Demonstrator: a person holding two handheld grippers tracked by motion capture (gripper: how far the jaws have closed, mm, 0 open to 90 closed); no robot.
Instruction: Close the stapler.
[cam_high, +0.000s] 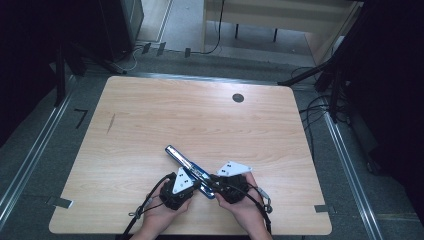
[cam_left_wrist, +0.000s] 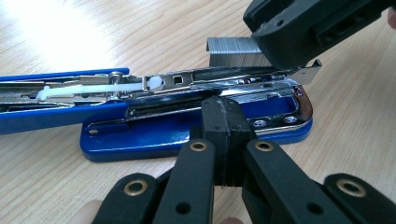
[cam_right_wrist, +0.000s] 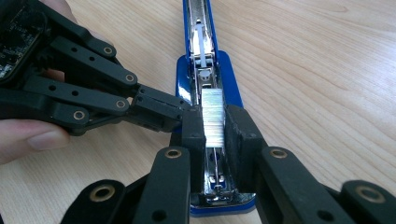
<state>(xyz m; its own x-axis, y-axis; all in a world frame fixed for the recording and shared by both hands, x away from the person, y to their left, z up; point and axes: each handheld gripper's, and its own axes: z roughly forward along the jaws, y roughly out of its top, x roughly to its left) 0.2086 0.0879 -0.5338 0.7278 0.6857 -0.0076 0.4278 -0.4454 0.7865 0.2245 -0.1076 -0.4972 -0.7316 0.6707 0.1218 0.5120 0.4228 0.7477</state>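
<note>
A blue stapler (cam_high: 190, 171) lies near the front edge of the wooden counter (cam_high: 200, 115), between the person's two hands. Its top arm is swung fully back and flat, so the chrome staple channel (cam_left_wrist: 224, 77) faces up — the position for reloading.

The right tool (cam_right_wrist: 214, 130) pinches a strip of staples (cam_right_wrist: 213, 114) between its jaws and holds it lengthwise directly over the channel, lined up with the rail. In the left gripper view the strip sits just above the channel's front half, not yet seated; whether its legs already touch the rail cannot be told.

The left tool (cam_left_wrist: 224, 122) comes in from the side, its jaws pressed together with nothing between them, tips against the stapler's base at mid-length. This looks like bracing — keeping the light body from sliding or twisting as the strip goes in.

Judging by this, the step in hand is lowering the strip onto the rail; a slight tilt could jam it on the channel walls.
</note>
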